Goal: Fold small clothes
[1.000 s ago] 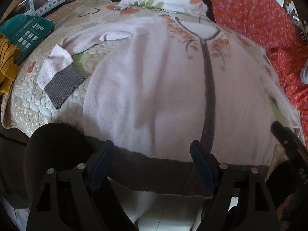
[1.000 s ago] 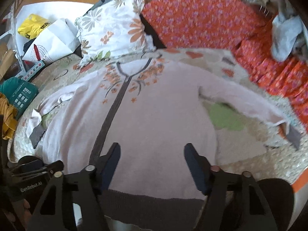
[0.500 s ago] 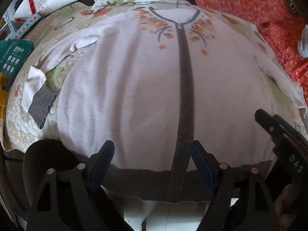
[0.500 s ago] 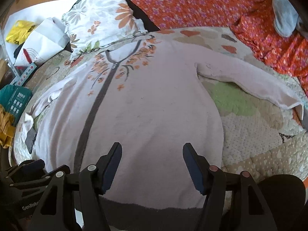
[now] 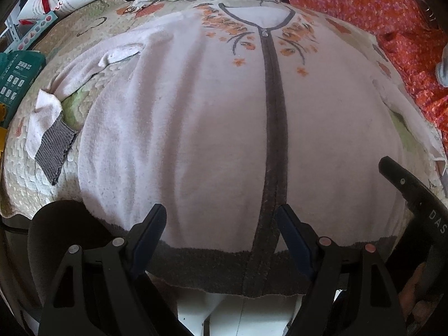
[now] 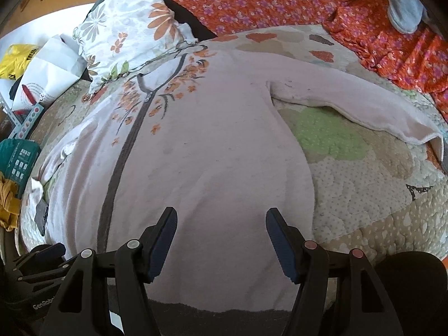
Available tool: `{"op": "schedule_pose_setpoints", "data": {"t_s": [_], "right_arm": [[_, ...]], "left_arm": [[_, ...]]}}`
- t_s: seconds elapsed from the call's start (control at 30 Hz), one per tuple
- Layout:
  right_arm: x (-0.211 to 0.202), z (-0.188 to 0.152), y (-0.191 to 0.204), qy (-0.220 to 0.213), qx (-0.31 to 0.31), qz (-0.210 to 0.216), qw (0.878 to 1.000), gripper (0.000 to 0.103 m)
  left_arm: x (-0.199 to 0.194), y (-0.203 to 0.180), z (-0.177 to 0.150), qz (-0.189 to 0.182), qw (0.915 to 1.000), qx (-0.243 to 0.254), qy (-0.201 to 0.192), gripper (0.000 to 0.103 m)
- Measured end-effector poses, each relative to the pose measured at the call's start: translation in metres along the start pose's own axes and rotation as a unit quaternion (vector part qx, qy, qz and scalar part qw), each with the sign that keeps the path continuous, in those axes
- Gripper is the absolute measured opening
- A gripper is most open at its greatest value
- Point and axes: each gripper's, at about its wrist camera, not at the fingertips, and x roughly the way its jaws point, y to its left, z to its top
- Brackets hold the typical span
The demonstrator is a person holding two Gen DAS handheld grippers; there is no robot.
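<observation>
A pale pink zip cardigan (image 5: 201,128) with a grey front band, grey hem and orange flower print lies spread flat, front up, on a quilted bedspread (image 5: 25,184). It also shows in the right wrist view (image 6: 212,151). Its left sleeve with a grey cuff (image 5: 54,151) is bent at the left. Its right sleeve (image 6: 355,106) stretches out to the right. My left gripper (image 5: 221,218) is open and empty just above the hem. My right gripper (image 6: 221,221) is open and empty over the lower right body. The right gripper's body (image 5: 414,196) shows in the left wrist view.
A floral pillow (image 6: 126,30) lies beyond the collar. Orange flowered fabric (image 6: 308,2) covers the far right. A teal box (image 5: 16,75), white bags (image 6: 47,72) and yellow cloth (image 6: 8,204) sit at the left edge. The bed's front edge is under the hem.
Both grippers have moved lower and closer to the cardigan's hem; the left view has shifted right, centring on the zip. Both stay open.
</observation>
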Motion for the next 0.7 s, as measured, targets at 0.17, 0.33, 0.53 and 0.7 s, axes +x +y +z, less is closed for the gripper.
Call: {"op": "schedule_pose_setpoints", "data": {"t_s": [0.17,0.33,0.53,0.7], "right_arm": [[0.001,0.005,-0.006,0.005,0.009,0.003,1.0,0.071],[-0.028,0.047,-0.07,-0.031,0.091,0.012,0.995,0.073],[-0.079,0.065,-0.225,-0.067,0.314,0.036,0.947,0.076],[-0.086,0.032,-0.286,-0.05,0.405,0.038,0.912,0.077]], "left_arm": [[0.001,0.005,0.001,-0.007,0.9999,-0.006,0.004,0.08],[-0.004,0.016,0.004,-0.021,0.9995,-0.024,-0.004,0.08],[-0.003,0.019,0.004,-0.04,0.9988,-0.028,-0.002,0.08],[-0.002,0.013,0.001,-0.041,0.999,-0.02,0.001,0.08]]}}
